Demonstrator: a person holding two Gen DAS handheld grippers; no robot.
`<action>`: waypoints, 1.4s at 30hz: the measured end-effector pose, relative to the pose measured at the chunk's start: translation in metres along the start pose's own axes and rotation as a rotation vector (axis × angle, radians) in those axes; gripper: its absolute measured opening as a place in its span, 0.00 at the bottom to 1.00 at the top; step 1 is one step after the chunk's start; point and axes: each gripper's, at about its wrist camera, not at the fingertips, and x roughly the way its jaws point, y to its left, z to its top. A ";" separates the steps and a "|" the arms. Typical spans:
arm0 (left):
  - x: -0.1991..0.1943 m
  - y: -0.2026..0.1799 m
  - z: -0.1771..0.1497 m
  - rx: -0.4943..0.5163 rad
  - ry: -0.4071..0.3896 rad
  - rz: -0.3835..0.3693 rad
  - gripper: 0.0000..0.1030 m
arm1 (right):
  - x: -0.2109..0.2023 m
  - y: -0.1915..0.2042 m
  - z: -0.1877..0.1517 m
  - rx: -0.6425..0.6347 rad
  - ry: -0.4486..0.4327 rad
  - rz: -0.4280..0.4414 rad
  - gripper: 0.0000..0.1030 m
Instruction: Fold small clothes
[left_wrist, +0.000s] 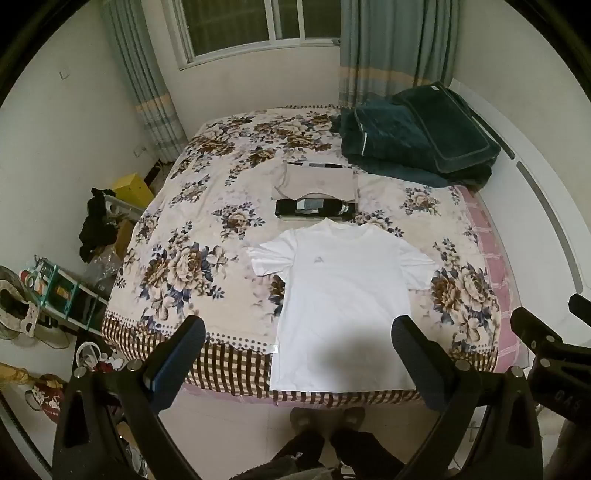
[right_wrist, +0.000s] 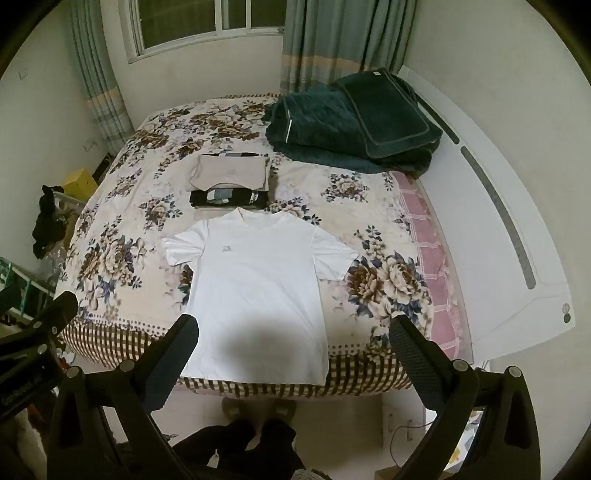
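Below parted fingers (left_wrist: 192, 332), flat white T-shirt (left_wrist: 343, 295).

A bed with a floral-print cover (left_wrist: 177, 229) carries a flat white T-shirt (left_wrist: 343, 295) near, folded beige (left_wrist: 317, 181) and black garments (left_wrist: 314, 208) behind, and a dark green quilt (left_wrist: 417, 136) far right.

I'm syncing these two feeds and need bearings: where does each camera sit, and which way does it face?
Left wrist: on the left gripper, held above the bed's foot, facing the headboard end; its open fingers frame the white T-shirt; the right gripper shows at the right edge, the person's feet below.
Right wrist: on the right gripper, beside it, same heading; open fingers, feet below.
Shared: T-shirt, folded clothes, green blanket, window.
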 end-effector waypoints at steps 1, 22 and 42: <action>0.000 0.000 0.000 0.001 0.004 -0.002 1.00 | -0.001 0.001 0.000 -0.007 -0.001 -0.012 1.00; -0.002 0.001 0.010 0.006 -0.023 -0.001 1.00 | -0.008 0.002 0.000 -0.001 -0.016 -0.004 1.00; -0.010 0.002 0.022 0.004 -0.035 0.001 1.00 | -0.017 0.012 0.015 -0.004 -0.025 -0.002 1.00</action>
